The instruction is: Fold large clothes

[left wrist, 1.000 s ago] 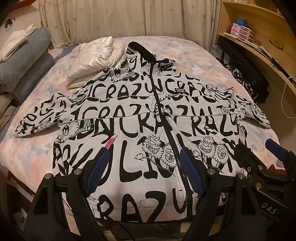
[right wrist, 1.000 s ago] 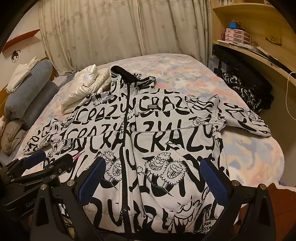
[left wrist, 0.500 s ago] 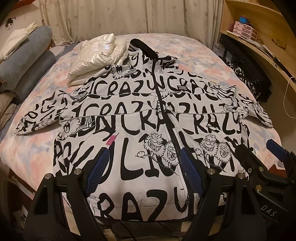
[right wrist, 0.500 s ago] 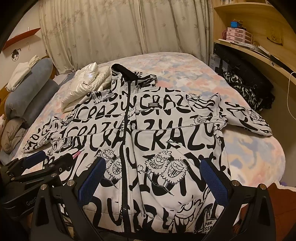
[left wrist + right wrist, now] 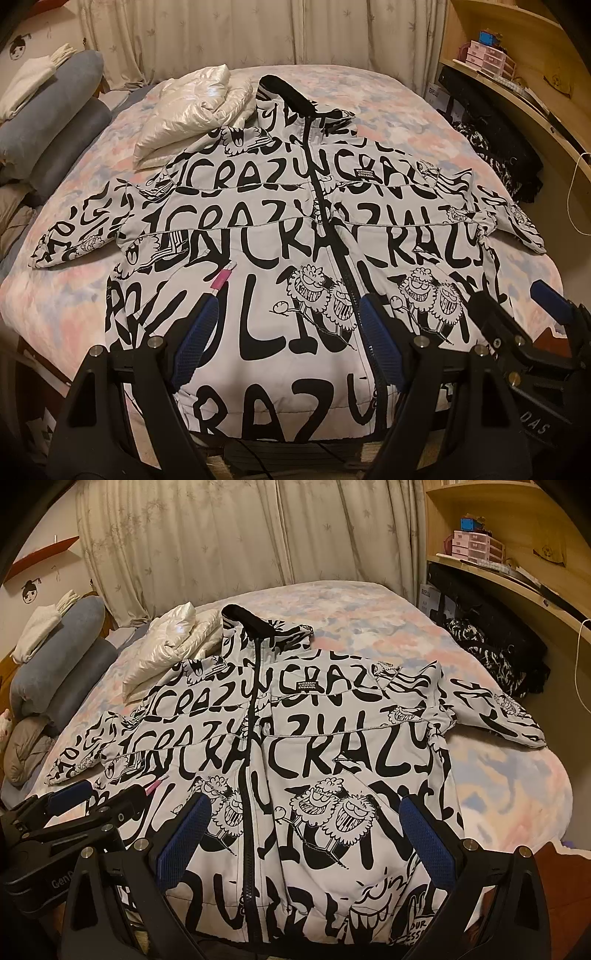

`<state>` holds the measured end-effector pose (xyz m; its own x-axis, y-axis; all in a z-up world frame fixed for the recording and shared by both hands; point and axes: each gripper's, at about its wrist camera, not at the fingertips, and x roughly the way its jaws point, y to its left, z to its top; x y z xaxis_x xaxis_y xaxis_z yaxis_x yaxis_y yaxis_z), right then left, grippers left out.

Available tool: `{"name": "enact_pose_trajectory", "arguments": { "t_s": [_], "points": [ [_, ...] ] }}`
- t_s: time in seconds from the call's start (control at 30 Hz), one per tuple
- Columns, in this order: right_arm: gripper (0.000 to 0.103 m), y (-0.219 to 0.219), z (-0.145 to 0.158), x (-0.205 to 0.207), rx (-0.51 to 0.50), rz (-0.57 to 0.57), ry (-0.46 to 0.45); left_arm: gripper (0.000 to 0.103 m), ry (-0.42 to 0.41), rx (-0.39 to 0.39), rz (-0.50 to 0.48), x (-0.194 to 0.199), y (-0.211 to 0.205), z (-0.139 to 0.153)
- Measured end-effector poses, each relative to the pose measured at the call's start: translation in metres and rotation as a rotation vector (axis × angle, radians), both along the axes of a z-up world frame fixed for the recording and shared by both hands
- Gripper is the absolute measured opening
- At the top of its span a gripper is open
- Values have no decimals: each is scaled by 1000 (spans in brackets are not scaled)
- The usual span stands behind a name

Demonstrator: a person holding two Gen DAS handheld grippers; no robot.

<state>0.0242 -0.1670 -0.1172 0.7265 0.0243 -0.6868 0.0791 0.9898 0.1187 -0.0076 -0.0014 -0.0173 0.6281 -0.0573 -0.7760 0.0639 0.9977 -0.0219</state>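
I hold my left gripper (image 5: 286, 328) tilted down over the jacket (image 5: 295, 229), near its hem, blue pads spread wide with nothing between them, clear of the cloth. My right gripper (image 5: 306, 834) hangs the same way beside it, at 3 o'clock in the left view, jaws also released and empty. The jacket lies face up and zipped on the bed (image 5: 406, 110), collar at 12 o'clock, hem at 6, sleeves stretched to 9 and 3. A pink tag (image 5: 222, 279) sits on its front just beyond my left pad. A folded white coat (image 5: 192, 110) rests at 11 o'clock, touching the jacket's shoulder. The hem reaches the bed's near edge. Bare bedspread stays open beyond the collar and past the 3 o'clock sleeve; pillows (image 5: 55, 122) crowd the 9 o'clock side, and shelves (image 5: 517, 96) with dark clothes (image 5: 495, 147) below them close in at 2 o'clock.
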Motion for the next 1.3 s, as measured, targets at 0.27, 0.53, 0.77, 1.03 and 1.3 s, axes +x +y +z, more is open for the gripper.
{"name": "enact_pose_trajectory", "arguments": {
  "t_s": [0.27,0.53,0.77,1.03,1.3],
  "points": [
    [102,5,-2,-2,-14,8,-14,77,11,1,-1,8,1,-4],
    [102,3,20,5,-80,23,-47,77,17,29,-23,25,-10,4],
    [102,-12,66,19,-243,51,-82,77,-20,32,-75,49,-36,34],
    [102,-102,141,22,-204,-16,-195,77,-83,-26,-157,94,-82,81],
    [102,-231,187,38,-139,-169,-178,77,-200,-30,-190,142,-151,123]
  ]
}}
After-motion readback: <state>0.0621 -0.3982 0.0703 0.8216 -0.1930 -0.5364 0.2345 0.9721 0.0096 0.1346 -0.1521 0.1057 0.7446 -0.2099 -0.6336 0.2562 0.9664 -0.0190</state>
